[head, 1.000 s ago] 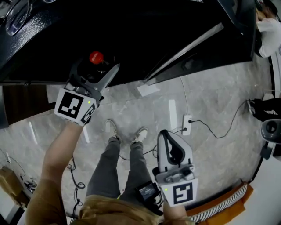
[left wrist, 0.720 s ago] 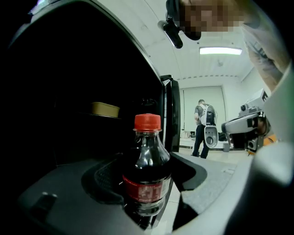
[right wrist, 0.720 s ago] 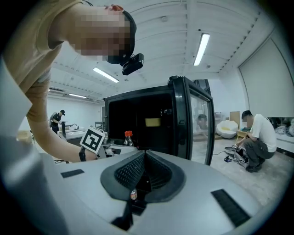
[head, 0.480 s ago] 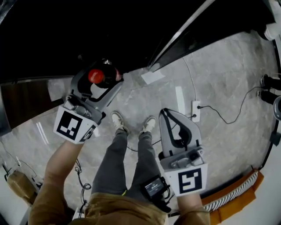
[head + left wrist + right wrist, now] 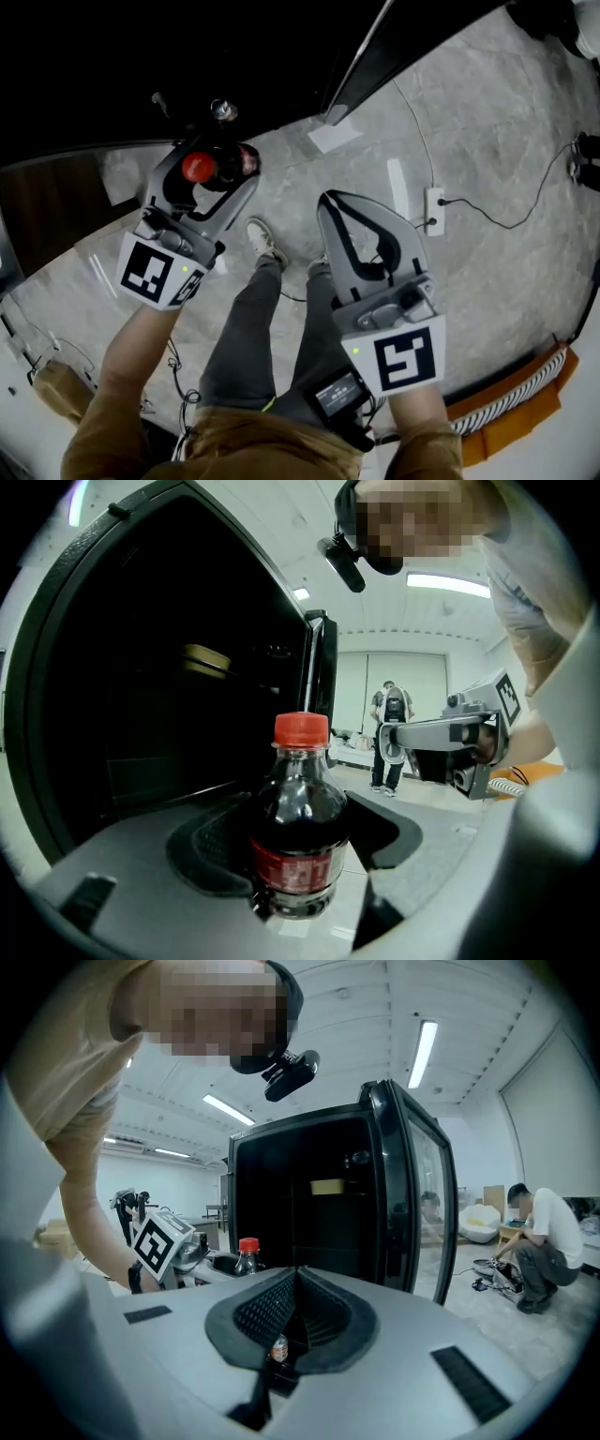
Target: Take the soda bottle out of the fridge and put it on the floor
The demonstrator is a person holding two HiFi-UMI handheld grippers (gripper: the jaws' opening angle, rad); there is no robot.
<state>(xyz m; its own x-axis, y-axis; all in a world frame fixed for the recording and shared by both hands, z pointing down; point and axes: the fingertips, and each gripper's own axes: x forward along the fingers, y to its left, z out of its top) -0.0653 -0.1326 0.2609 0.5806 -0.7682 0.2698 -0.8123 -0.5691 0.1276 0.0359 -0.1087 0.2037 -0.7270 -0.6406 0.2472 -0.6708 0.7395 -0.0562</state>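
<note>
Bottle: soda bottle (image 5: 298, 827) upright, clear of the fridge (image 5: 319, 1213), in the air over the floor (image 5: 487, 150) near the fridge's front edge.
Left gripper (image 5: 214, 178): jaws clamped on the bottle's body below the shoulder; this low grip likely keeps it upright for setting down.
Right gripper (image 5: 296, 1288): jaws closed on nothing, held aside.
Views: left gripper view shows the label and clamp; head view shows only the red cap (image 5: 197, 168) and the floor below.

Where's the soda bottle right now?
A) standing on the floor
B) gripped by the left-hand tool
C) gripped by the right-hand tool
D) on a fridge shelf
B: the left gripper has its jaws clamped on the soda bottle, red cap up.
</note>
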